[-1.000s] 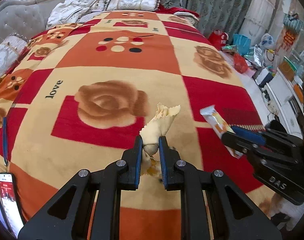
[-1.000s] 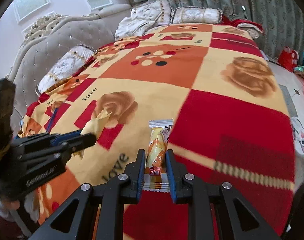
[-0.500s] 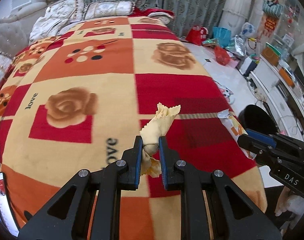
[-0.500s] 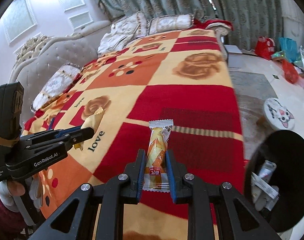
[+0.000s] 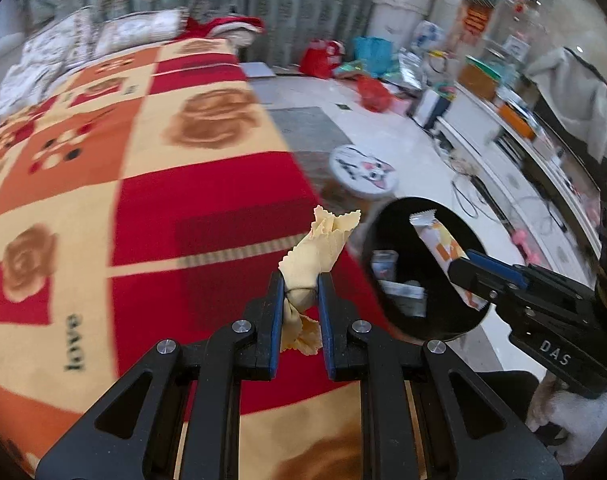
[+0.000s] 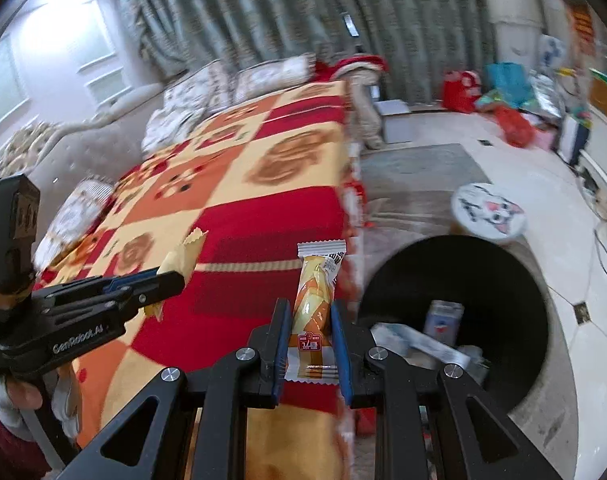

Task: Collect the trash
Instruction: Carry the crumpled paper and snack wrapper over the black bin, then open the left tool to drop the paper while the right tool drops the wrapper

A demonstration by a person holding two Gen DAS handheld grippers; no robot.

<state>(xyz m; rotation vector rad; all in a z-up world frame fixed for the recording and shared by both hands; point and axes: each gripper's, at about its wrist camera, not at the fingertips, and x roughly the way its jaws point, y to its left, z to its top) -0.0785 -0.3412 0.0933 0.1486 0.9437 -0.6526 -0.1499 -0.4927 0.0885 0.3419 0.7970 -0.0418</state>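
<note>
the left gripper [image 5: 301,300] pinches a crumpled yellow wrapper [image 5: 317,254] between its fingers, held over the near red corner of the blanket [image 5: 183,184]. the right gripper [image 6: 312,344] is clamped on an orange snack packet [image 6: 315,300], right at the blanket's edge. just past it on the floor stands a black bin [image 6: 515,280] with scraps inside. beyond sit a round cat stool [image 6: 489,210], then grey-green curtains [image 6: 287,12].
</note>
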